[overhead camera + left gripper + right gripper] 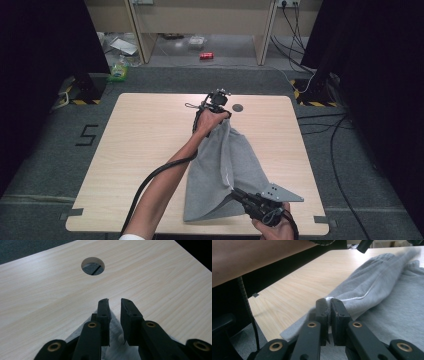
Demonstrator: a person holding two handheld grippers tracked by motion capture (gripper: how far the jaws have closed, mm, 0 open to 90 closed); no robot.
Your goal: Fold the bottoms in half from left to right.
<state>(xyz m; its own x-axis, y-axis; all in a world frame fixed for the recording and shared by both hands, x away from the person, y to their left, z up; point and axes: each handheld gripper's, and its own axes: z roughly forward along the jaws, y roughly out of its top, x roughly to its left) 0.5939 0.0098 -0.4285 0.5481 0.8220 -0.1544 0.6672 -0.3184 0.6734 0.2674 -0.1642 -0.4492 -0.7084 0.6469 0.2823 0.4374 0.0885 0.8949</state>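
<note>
worktop (pixel 150 150): light wood, lying on grey floor, with a round hole (pixel 238 107) near its far edge.
garment (pixel 220 175): grey fabric, stretching from the far middle towards the near edge, widening as it comes nearer.
left claw (pixel 226 111): reaching far across, sitting at the garment's narrow far end beside the hole.
right claw (pixel 234 190): lying low at the near edge, meeting the garment's right side.
cable (pixel 150 182): trailing along the left forearm.

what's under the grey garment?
The wooden table shows all around the grey garment; whatever lies beneath the cloth itself is covered, so I can't tell.
</note>
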